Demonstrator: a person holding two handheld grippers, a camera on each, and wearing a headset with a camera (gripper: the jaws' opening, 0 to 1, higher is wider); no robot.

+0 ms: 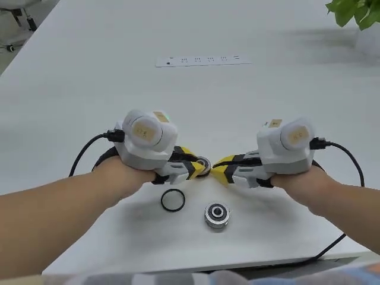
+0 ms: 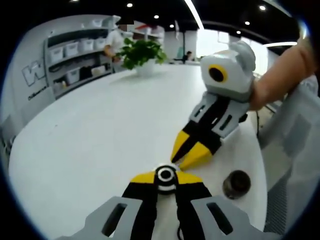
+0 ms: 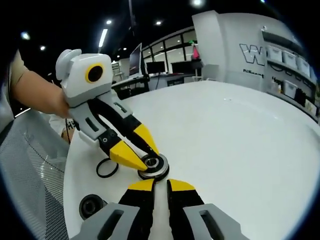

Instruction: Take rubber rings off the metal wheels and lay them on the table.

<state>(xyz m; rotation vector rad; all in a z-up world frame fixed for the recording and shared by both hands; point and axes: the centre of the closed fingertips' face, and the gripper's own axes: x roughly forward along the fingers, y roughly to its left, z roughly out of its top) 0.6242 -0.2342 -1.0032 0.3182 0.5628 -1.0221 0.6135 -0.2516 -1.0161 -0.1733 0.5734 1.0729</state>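
A small metal wheel [image 1: 204, 165] with a dark rubber ring round its rim is held above the white table [image 1: 196, 101] between my two grippers. My left gripper [image 1: 200, 168] is shut on it; its yellow tips clamp the wheel [image 2: 166, 175] from both sides. My right gripper [image 1: 218, 168] faces it with jaws together, tips touching the wheel's rim [image 3: 153, 165]; whether they pinch the ring I cannot tell. A loose black rubber ring [image 1: 173, 200] lies flat on the table below. Beside it stands a second metal wheel [image 1: 217, 215].
A white power strip [image 1: 203, 60] lies far back on the table. A potted plant [image 1: 356, 12] stands at the far right corner. Black cables [image 1: 83, 155] trail from both grippers. The table's front edge [image 1: 196, 265] runs just behind the second wheel.
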